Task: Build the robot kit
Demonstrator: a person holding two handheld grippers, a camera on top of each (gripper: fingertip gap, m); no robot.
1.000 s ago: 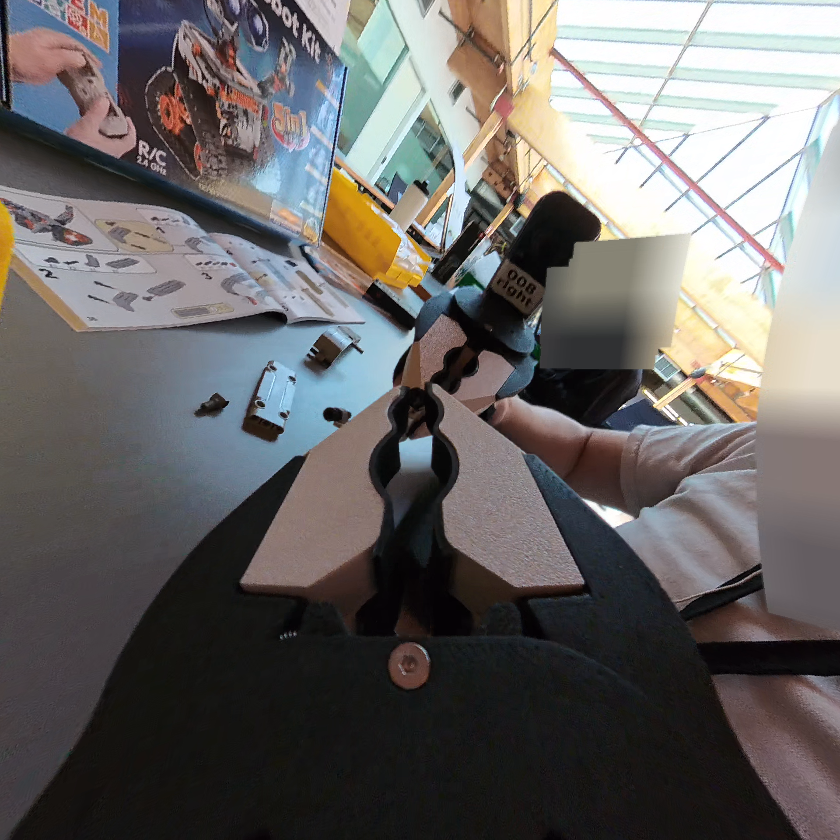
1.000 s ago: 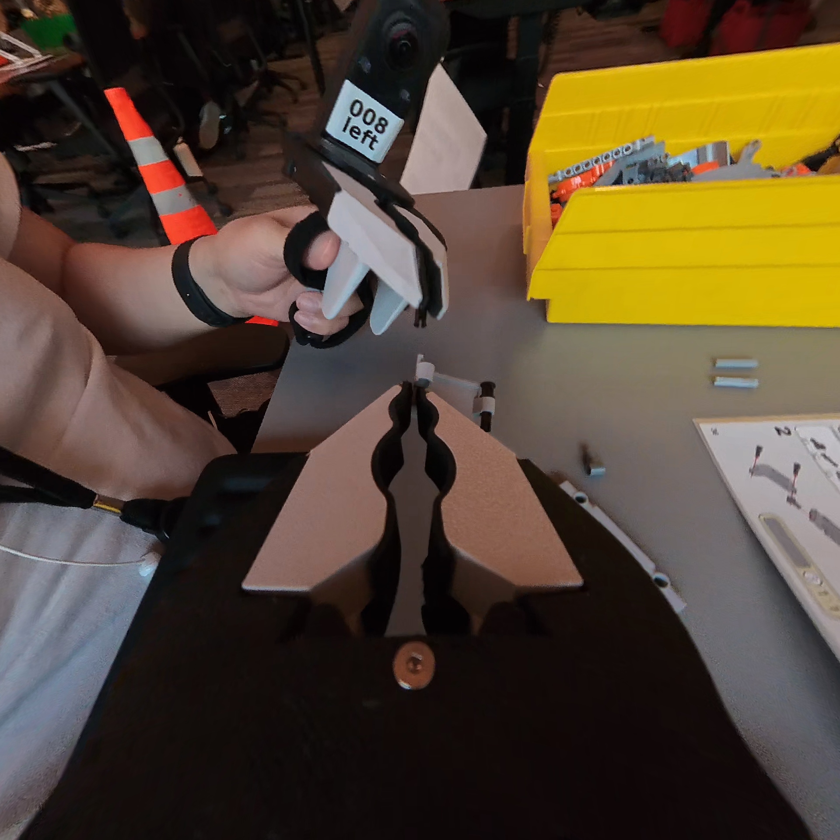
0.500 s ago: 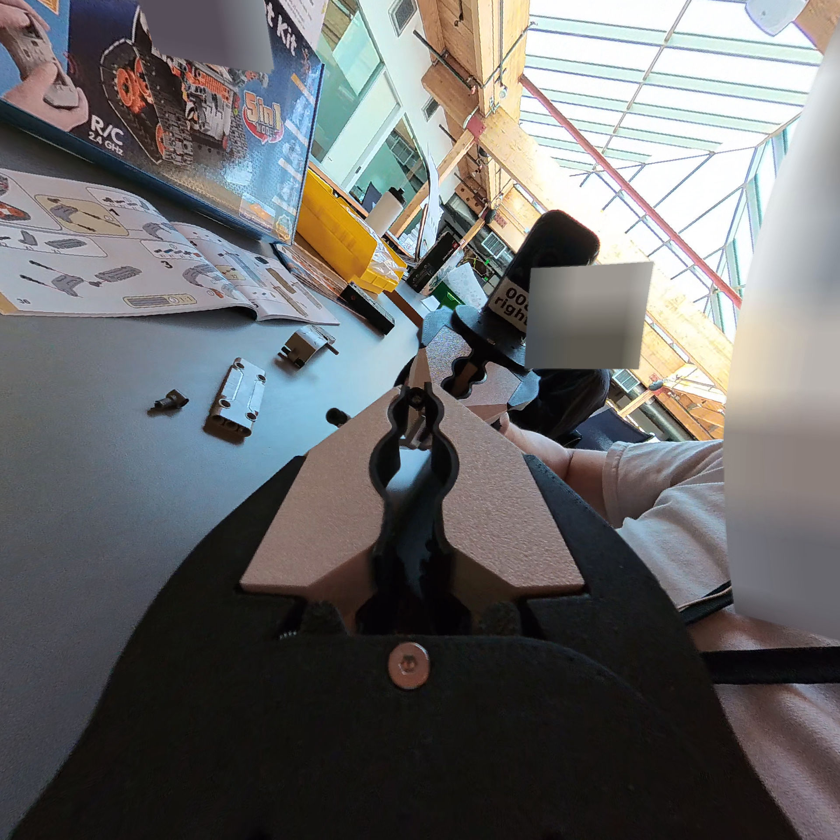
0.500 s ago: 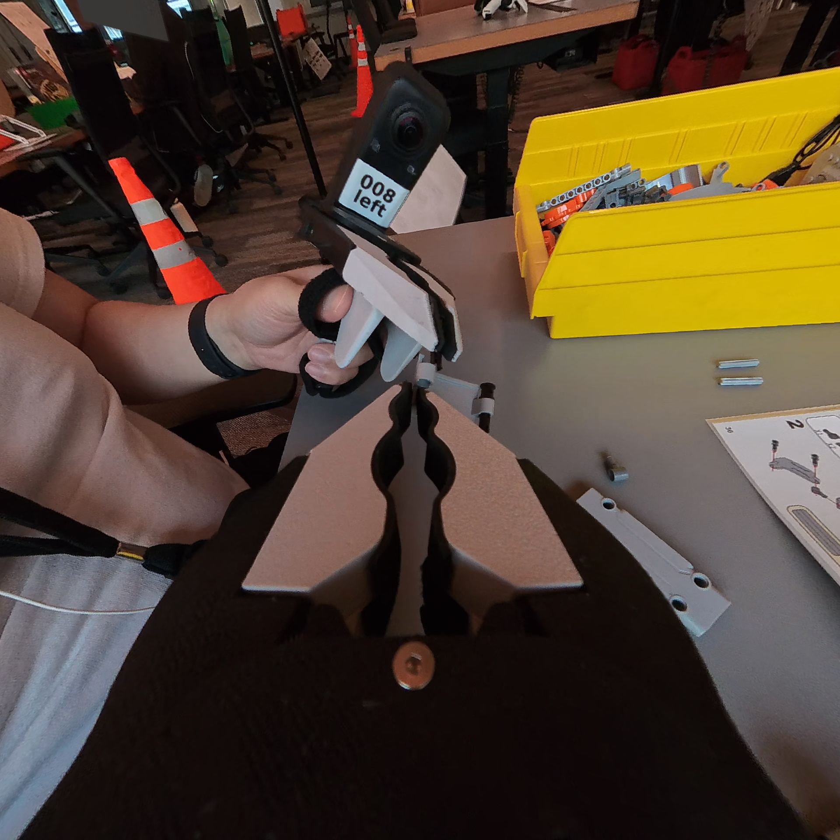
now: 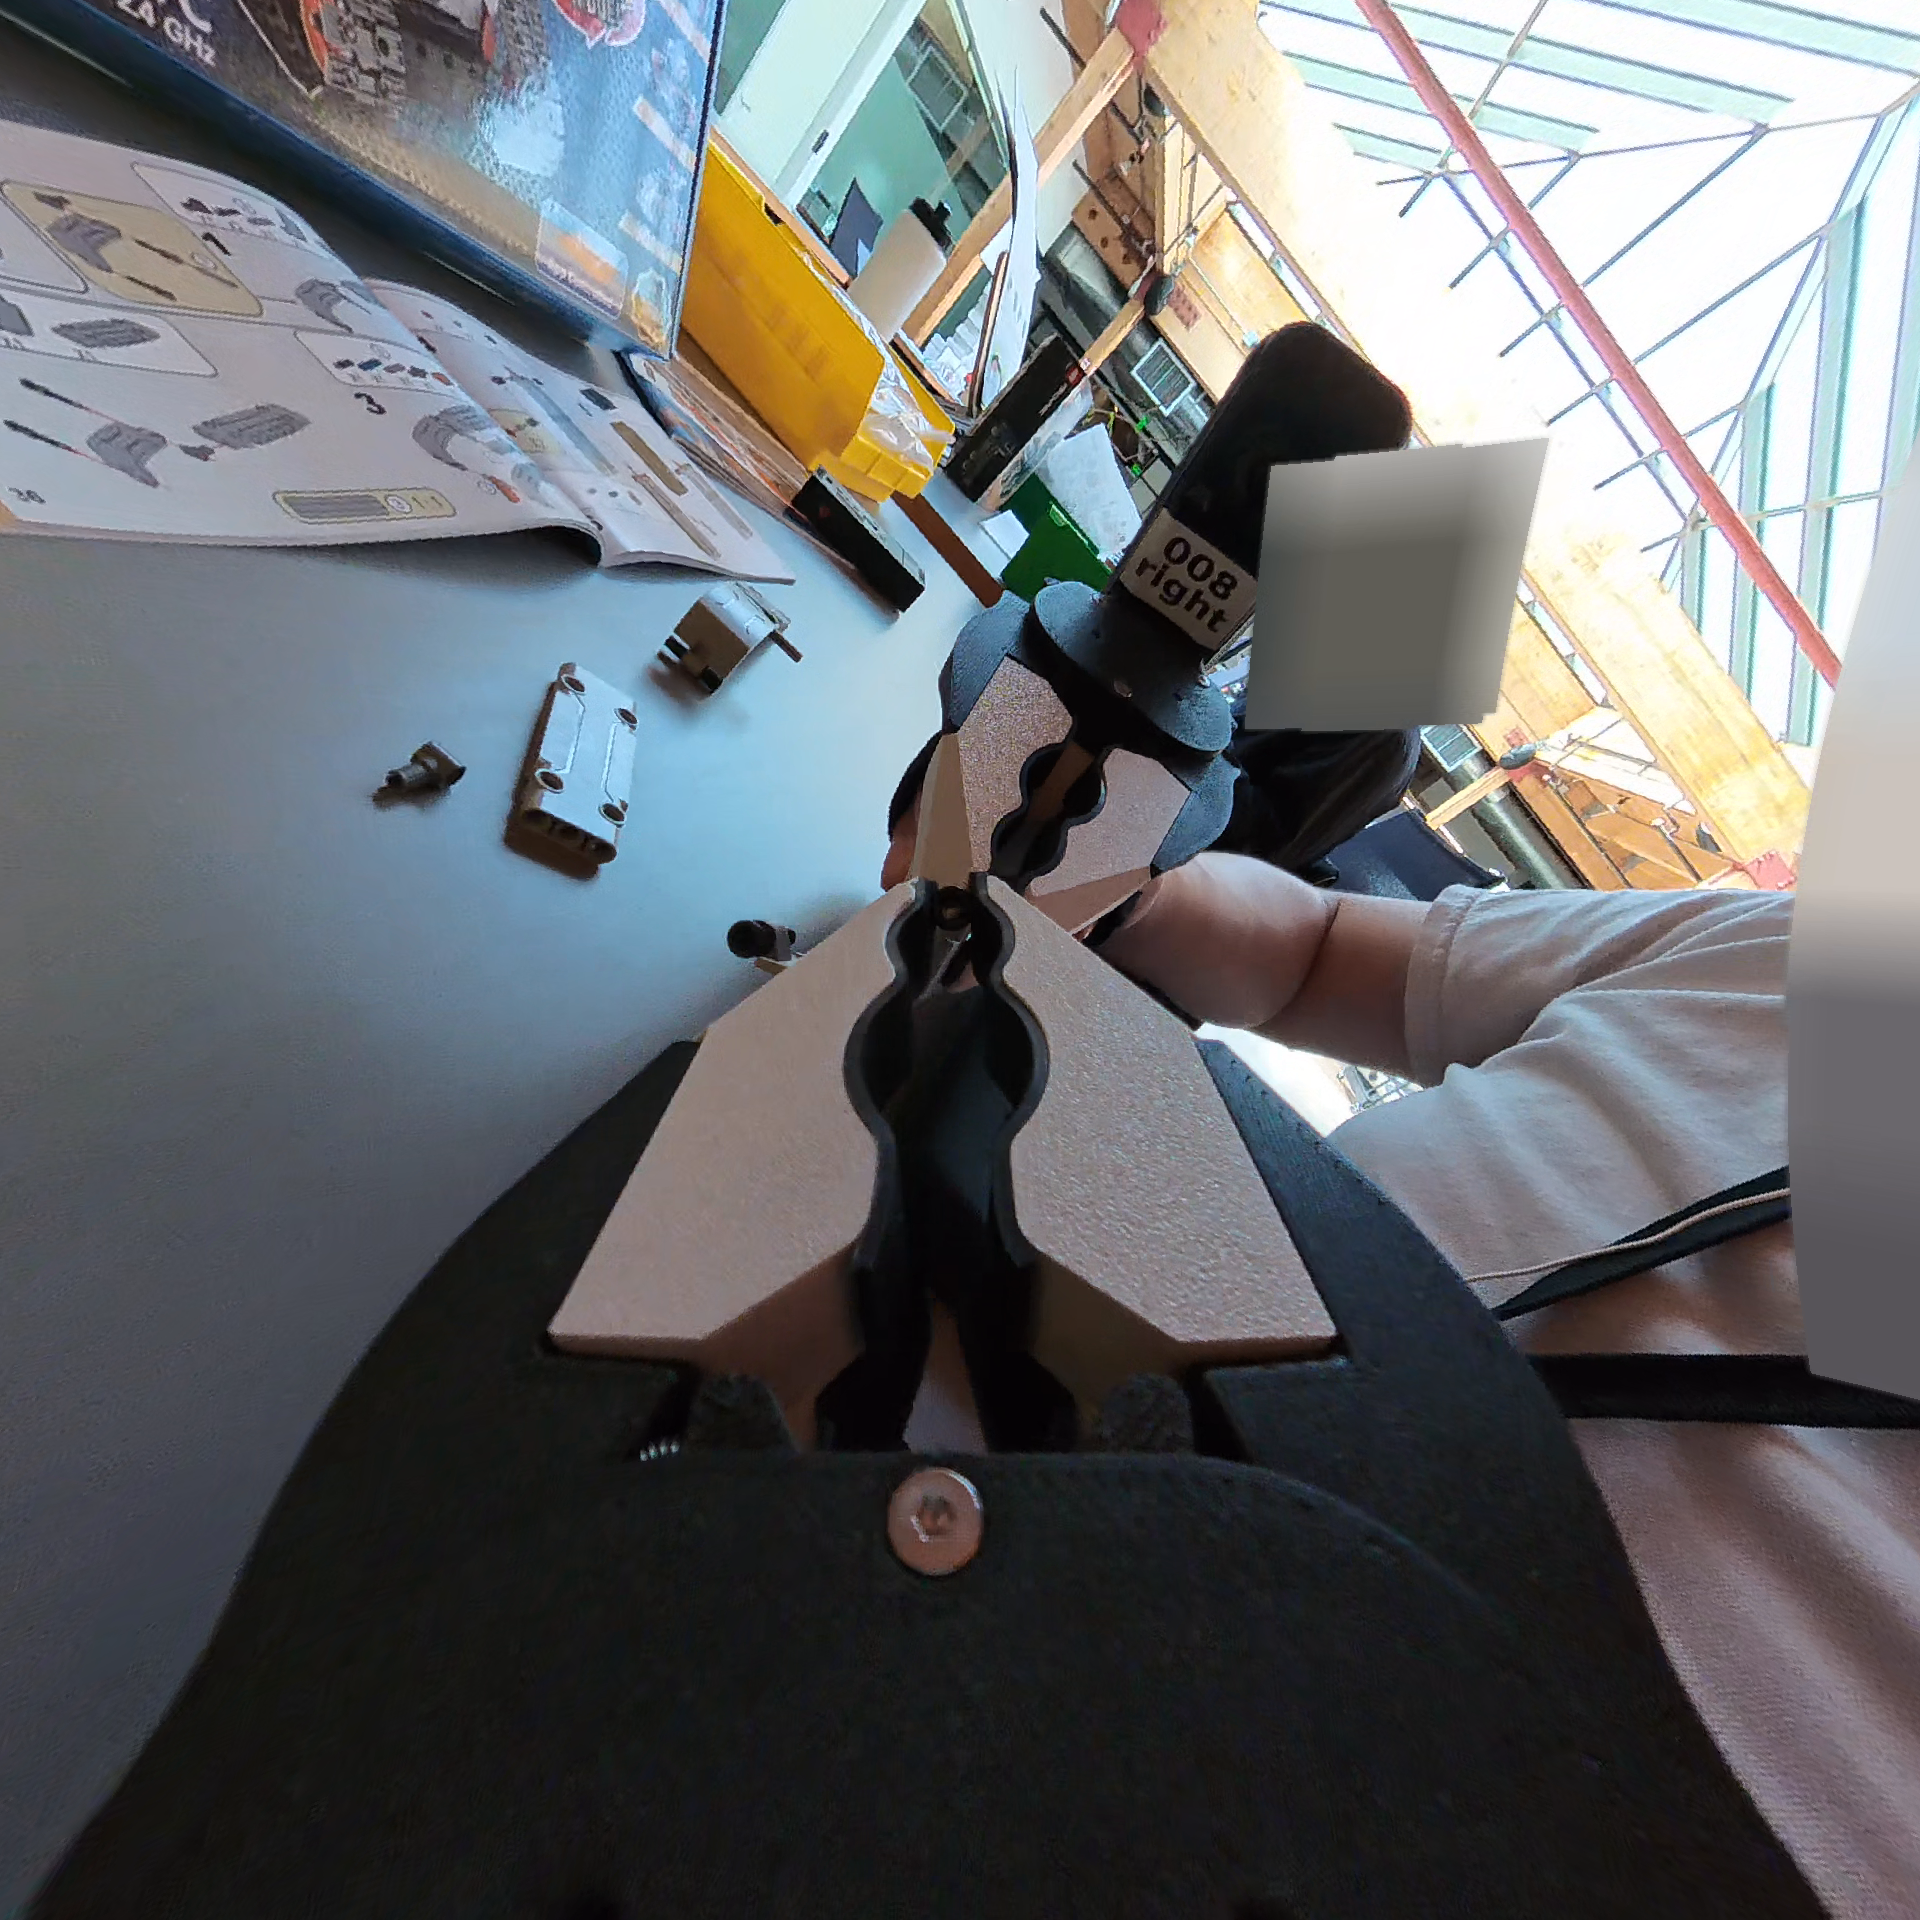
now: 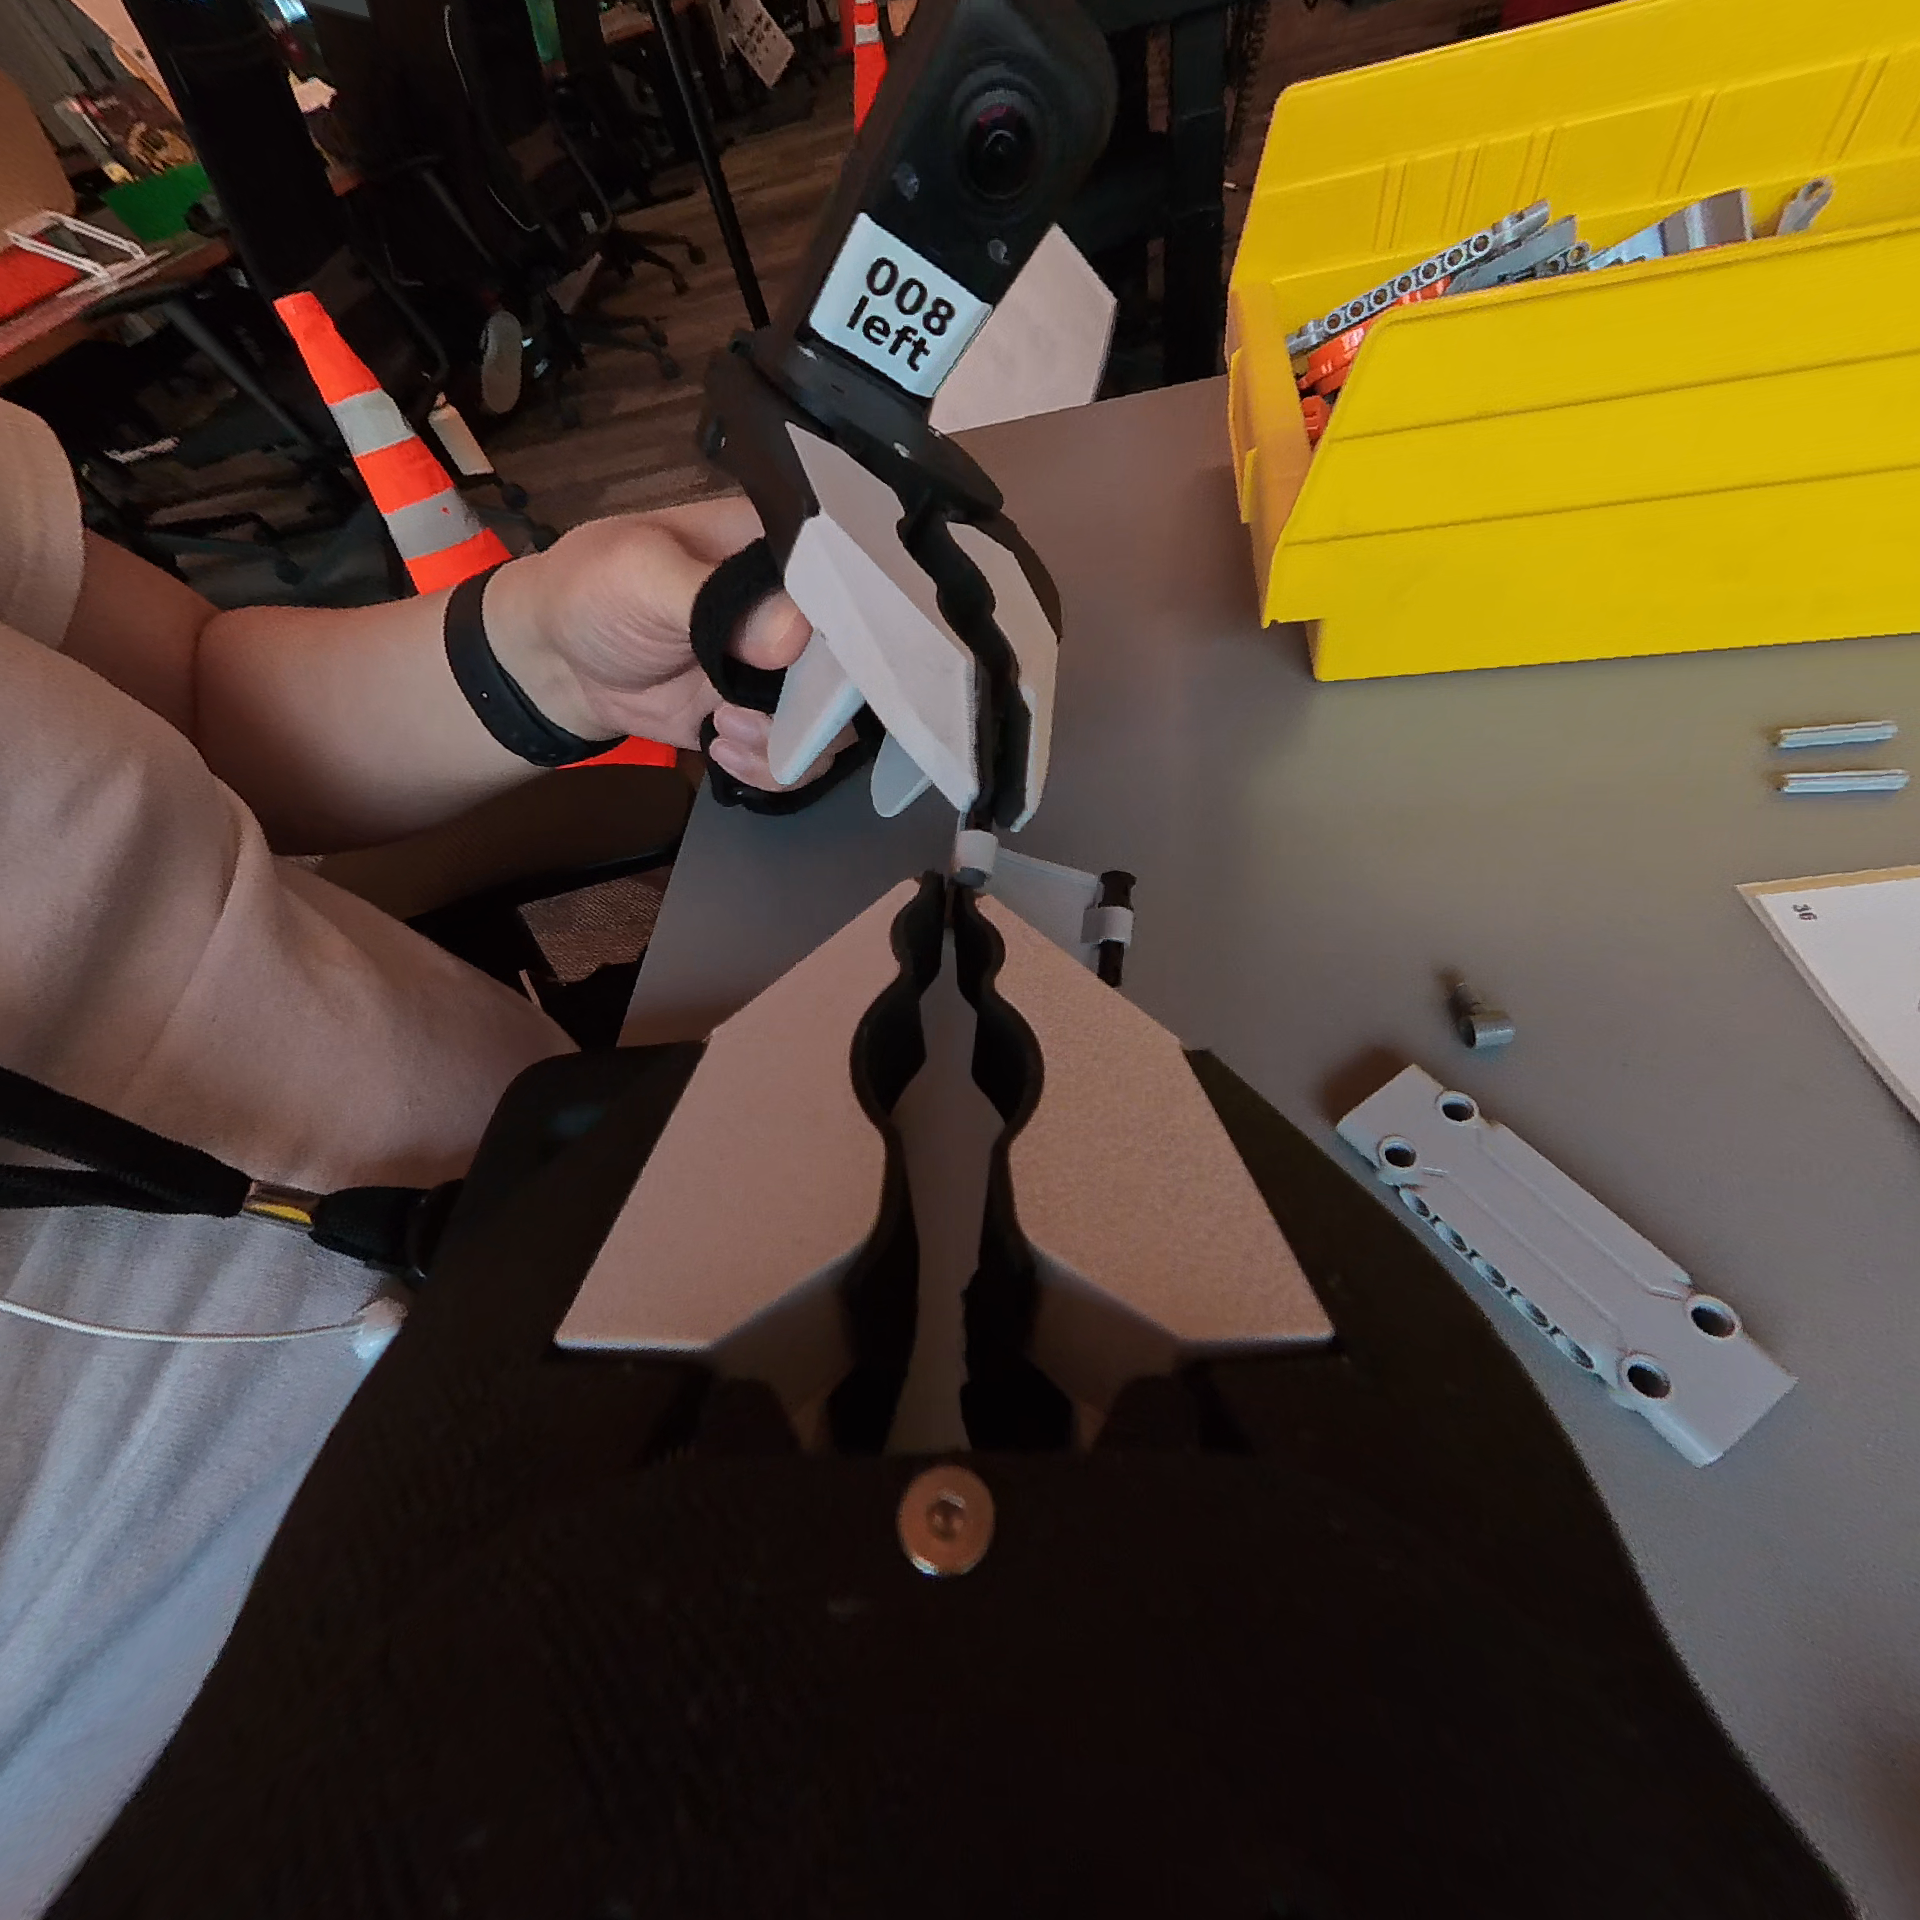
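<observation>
My right gripper [image 6: 951,885] is shut on a small grey panel piece [image 6: 1044,896] that carries a grey bush [image 6: 975,857] and a black pin [image 6: 1114,920], held above the grey table [image 6: 1299,883]. My left gripper [image 6: 989,819] comes down from above, shut on a small dark pin whose end touches the grey bush. In the left wrist view my left gripper [image 5: 951,896] has the dark pin [image 5: 951,916] between its tips. The right gripper [image 5: 1023,831] faces it tip to tip. The piece's black pin [image 5: 753,938] sticks out to the left.
On the table lie a long grey panel [image 6: 1558,1262], a small dark connector [image 6: 1481,1023] and two grey axles [image 6: 1839,758]. A yellow bin [image 6: 1610,468] of parts stands at the back right. An open booklet [image 5: 312,416], a kit box [image 5: 468,135] and a grey block [image 5: 722,634] lie beyond. Less than 4 cm separates the two grippers' tips.
My left gripper has come down from above and closed the gap to my right gripper; its pin now touches the grey bush. My right gripper has kept hold of its piece.
</observation>
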